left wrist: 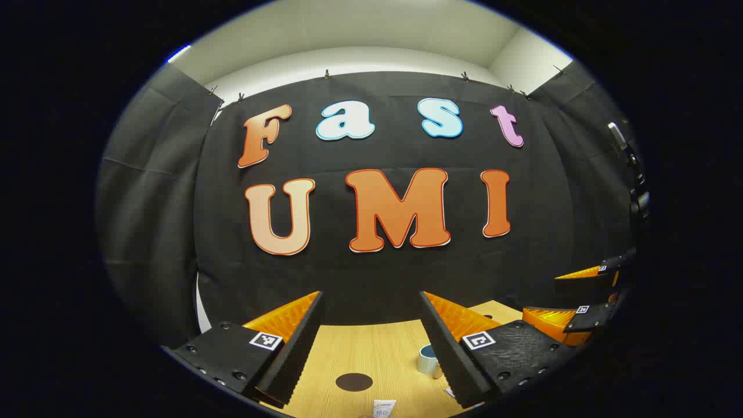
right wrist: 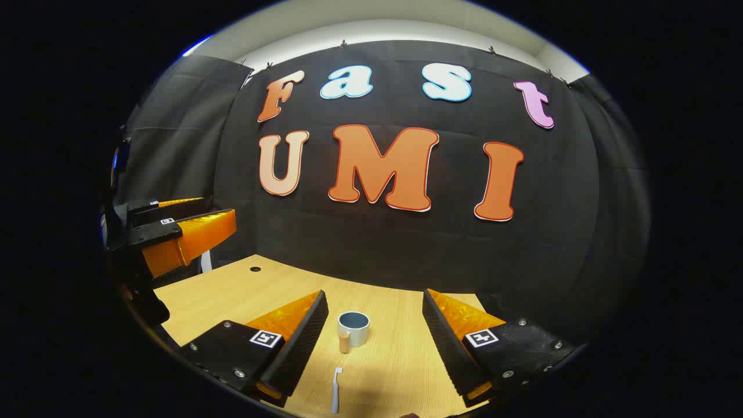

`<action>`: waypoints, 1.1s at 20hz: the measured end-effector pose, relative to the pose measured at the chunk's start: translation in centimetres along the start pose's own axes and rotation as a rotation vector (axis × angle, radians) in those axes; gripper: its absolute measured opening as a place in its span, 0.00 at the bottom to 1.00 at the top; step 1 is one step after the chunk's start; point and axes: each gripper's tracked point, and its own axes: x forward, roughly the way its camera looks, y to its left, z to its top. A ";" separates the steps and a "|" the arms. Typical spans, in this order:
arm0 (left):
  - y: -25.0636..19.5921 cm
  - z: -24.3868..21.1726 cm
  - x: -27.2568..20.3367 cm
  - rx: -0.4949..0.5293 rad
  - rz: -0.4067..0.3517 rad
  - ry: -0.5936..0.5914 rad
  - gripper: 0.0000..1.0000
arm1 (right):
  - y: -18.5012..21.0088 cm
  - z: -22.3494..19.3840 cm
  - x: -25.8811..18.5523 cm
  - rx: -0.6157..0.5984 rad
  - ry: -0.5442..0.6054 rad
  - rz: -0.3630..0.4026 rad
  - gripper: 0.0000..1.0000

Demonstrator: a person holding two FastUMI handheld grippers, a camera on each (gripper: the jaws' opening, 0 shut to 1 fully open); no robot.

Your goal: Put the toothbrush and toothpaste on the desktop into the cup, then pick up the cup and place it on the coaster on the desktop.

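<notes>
Both tools hang wide open and empty: left tool (left wrist: pixel 371 348), right tool (right wrist: pixel 374 342). The cup (right wrist: pixel 353 329) stands mid-desk (right wrist: pixel 400 354), toothbrush (right wrist: pixel 335 389) lying nearer; a careless reach could topple the cup.

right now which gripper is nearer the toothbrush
Right. The right gripper hangs open just above the toothbrush, which lies on the desk between its fingers. The left gripper is raised off to the side, over the desk's far-left part.

Ribbed wedge fingers (right wrist: pixel 302 334), black screwed mounts, square coded tags
</notes>
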 end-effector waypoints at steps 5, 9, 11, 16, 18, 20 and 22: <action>-0.1 -0.1 -0.5 -0.001 -0.001 0.003 0.96 | 0.2 -0.5 -0.4 0.009 0.014 -0.002 0.99; -0.2 0.0 -0.6 -0.004 -0.004 0.001 0.96 | 0.3 -0.5 -0.5 0.005 0.014 -0.004 0.99; -0.2 0.1 -0.5 -0.003 -0.006 0.001 0.96 | 0.2 -0.5 -0.5 0.006 0.014 -0.007 0.99; -0.1 0.1 -0.7 -0.002 -0.005 0.001 0.96 | 0.4 -0.6 -0.5 0.004 0.020 -0.005 0.99; -0.1 0.0 -0.7 -0.002 -0.005 0.002 0.96 | 0.5 -0.9 -0.4 0.003 0.027 -0.002 0.99; -0.1 0.1 -0.8 0.000 -0.003 0.002 0.96 | 0.8 -1.3 -0.2 0.006 0.039 0.006 0.99; -0.1 0.0 -0.8 0.004 0.003 0.002 0.96 | 0.9 -1.7 0.0 0.007 0.056 0.012 0.99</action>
